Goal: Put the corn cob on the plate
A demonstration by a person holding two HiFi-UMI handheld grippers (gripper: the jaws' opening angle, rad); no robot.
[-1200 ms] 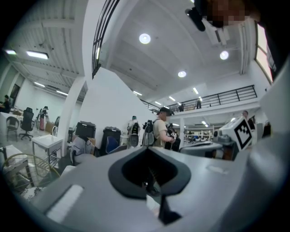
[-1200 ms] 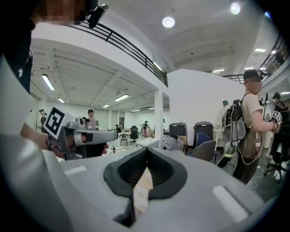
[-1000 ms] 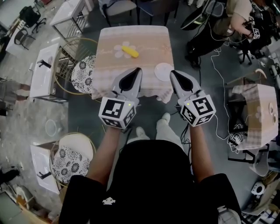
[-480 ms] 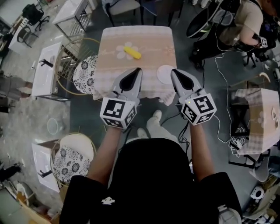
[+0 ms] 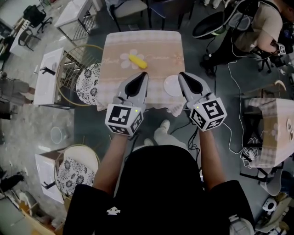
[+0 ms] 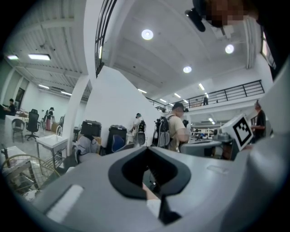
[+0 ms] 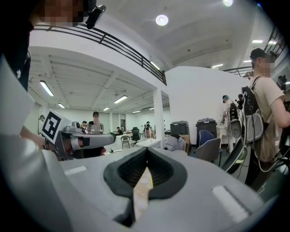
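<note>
A yellow corn cob [image 5: 137, 61] lies on a daisy print at the far middle of a small table with a pink checked cloth [image 5: 142, 41]. A white plate [image 5: 172, 86] sits near the table's front right edge. My left gripper [image 5: 145, 73] is held level over the table's near edge, jaws shut and empty, short of the cob. My right gripper [image 5: 180, 75] is beside it, just left of the plate, jaws shut with nothing in them. In the right gripper view only a strip of the cloth [image 7: 141, 190] shows through the jaw gap.
A round wire-framed chair with a patterned cushion [image 5: 87, 77] stands left of the table, another [image 5: 73, 170] nearer me. White side tables [image 5: 48, 75] line the left. A person [image 5: 257, 27] and cables [image 5: 234, 82] are at the right, a chair [image 5: 126, 8] beyond the table.
Both grippers have moved forward toward the table, still shut. The table, cob and plate sit slightly nearer in the head view.
</note>
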